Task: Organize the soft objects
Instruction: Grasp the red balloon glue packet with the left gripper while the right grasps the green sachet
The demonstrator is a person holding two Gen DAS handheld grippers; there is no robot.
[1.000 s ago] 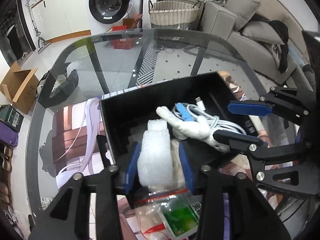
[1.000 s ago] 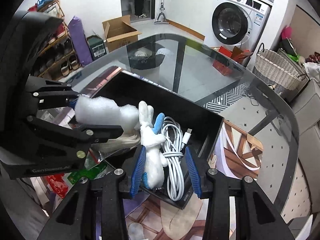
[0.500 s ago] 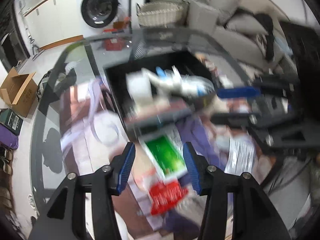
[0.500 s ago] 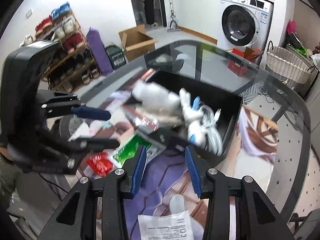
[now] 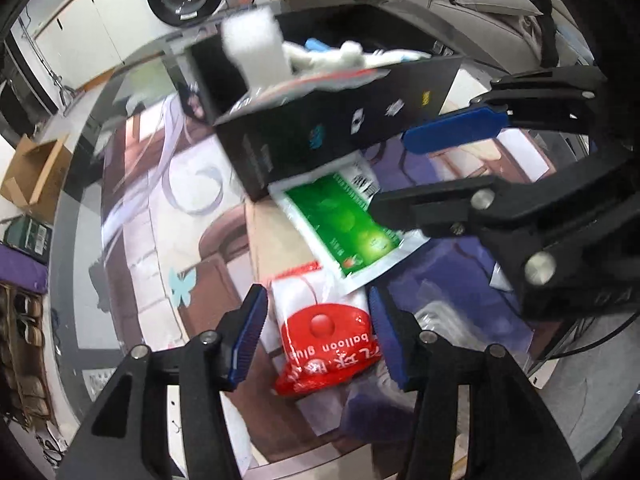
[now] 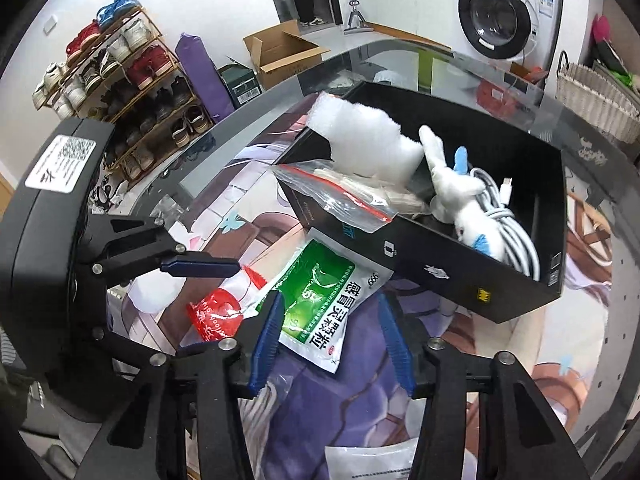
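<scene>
Hovering my left gripper point(image 5: 318, 330) over the red balloon-glue bag point(image 5: 326, 350), fingers opening, pads clear; its lower edge is blurred. My right gripper point(image 6: 330, 334) is opening above the green sachet point(image 6: 320, 304), one corner tucked under the black box point(image 6: 460, 276). Foam block point(image 6: 364, 144) and plush rabbit point(image 6: 456, 196) sit inside.

On your bench point(image 6: 624, 380), the box point(image 6: 432, 268) sits upper right in the right wrist view. In it lie foam point(image 6: 364, 140) at left, a plush toy point(image 6: 452, 188) and a cable point(image 6: 516, 232) at right. Two packets point(image 6: 320, 300) point(image 6: 216, 312) lie below-left of the box.
</scene>
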